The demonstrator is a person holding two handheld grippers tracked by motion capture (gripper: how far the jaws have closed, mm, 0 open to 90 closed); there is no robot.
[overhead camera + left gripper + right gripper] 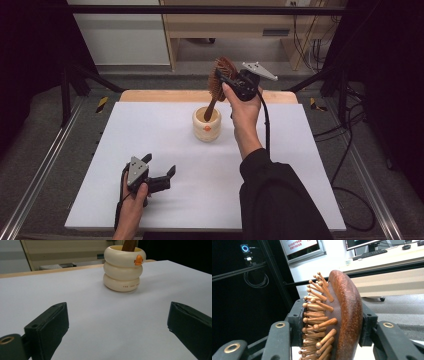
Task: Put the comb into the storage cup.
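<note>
White tabletop (200, 200) carries a cream 3-ring cup (207, 124) near the middle of its far edge, well clear of both side edges. Right gripper (223, 76) is up over the far edge with its jaws clamped on the head of a wooden hairbrush (223, 75), 1 jaw on the pins and 1 on the back, handle angled down into the cup. Left gripper (160, 167) sits low near the front-left corner, jaws wide apart, holding nothing.
</note>
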